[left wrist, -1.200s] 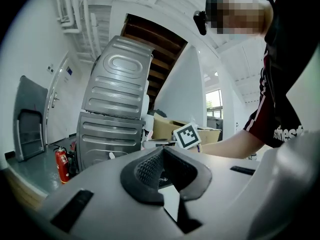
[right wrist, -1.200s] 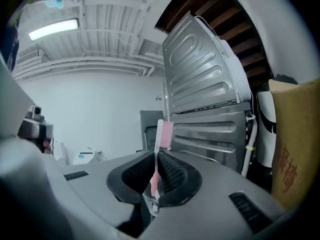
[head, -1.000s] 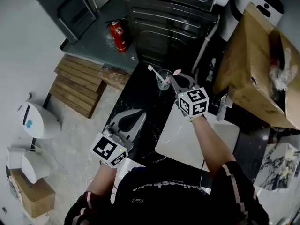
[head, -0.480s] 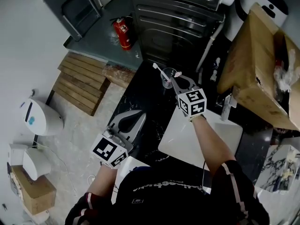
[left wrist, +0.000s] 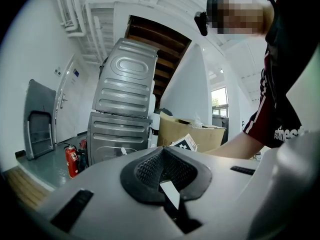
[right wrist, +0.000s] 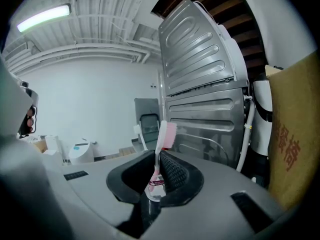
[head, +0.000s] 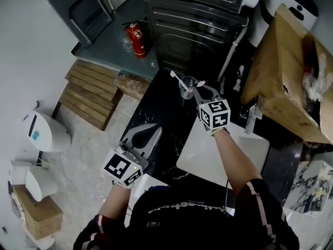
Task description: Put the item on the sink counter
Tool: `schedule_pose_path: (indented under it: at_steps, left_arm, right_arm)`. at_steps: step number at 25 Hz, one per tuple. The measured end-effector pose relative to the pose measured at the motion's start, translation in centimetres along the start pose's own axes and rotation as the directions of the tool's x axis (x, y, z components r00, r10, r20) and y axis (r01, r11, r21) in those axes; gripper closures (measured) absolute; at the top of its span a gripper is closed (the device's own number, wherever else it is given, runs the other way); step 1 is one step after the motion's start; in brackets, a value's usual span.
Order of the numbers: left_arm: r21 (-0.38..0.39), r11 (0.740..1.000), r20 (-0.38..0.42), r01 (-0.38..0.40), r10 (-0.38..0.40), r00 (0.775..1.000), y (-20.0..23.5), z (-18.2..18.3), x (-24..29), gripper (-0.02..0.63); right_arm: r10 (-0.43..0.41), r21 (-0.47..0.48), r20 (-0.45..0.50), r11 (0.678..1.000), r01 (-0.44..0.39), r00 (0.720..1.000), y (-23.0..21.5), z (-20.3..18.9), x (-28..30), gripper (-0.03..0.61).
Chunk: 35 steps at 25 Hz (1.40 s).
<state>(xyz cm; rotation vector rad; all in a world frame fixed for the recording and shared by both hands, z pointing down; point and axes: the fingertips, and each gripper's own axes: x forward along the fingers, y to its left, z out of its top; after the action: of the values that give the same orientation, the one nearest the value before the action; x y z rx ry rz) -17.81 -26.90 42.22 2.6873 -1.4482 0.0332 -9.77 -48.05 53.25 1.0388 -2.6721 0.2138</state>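
The right hand-held gripper [head: 197, 88] is being held out ahead of the person. Its forearm [head: 235, 158] is being stretched across the white sink [head: 250, 145], and the gripper is being pointed slightly downward at the far end of the black counter [head: 156, 105]. Its jaws are being pressed onto the handle of a pink toothbrush [right wrist: 161, 141]. The left hand-held gripper [head: 152, 130] is being held level and nearer the body, over the counter's left edge. Its jaws are being held together, and nothing is being carried between them.

The toothbrush is being gripped low on its slim pale handle, so it is being presented upright from the pads with the pink bristles at the top. A small printed label is being shown on the handle at the pads. In the head view its pink tip is being seen just beside the rim of a clear glass cup [head: 186, 90].

The cup is standing on the counter at the right gripper's tips. A second, white toothbrush [head: 176, 77] is being leaned in it, head out to the left. Whether the pink toothbrush's lower end is inside the cup cannot be told. On the right, crumpled plastic is being held in an open cardboard box [head: 283, 72].
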Motion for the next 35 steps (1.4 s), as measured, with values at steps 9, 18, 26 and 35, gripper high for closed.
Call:
schedule_pose_path:
  at_steps: [9, 18, 26, 35]
  left_arm:
    - [-0.003, 1.000, -0.001, 0.003, -0.003, 1.000, -0.3, 0.0, -0.1, 0.600]
    - [0.008, 0.999, 0.011, 0.034, -0.034, 0.999, -1.3, 0.7, 1.1, 0.600]
    - [0.036, 0.996, 0.039, 0.085, -0.086, 0.996, -3.3, 2.4, 3.6, 0.600]
    - [0.054, 0.980, 0.063, 0.189, -0.192, 0.979, -8.4, 4.0, 8.5, 0.600]
  right_arm:
    - [-0.049, 0.031, -0.023, 0.998, 0.050, 0.999, -0.7, -0.5, -0.8, 0.470]
    - [-0.051, 0.015, -0.022, 0.999, 0.051, 0.998, -0.4, -0.4, -3.9, 0.431]
    - [-0.079, -0.004, 0.070, 0.997, 0.079, 0.994, 0.0, 2.6, -11.4, 0.431]
    - [-0.169, -0.006, 0.227, 0.985, 0.175, 0.959, 0.9, 8.0, -24.5, 0.431]
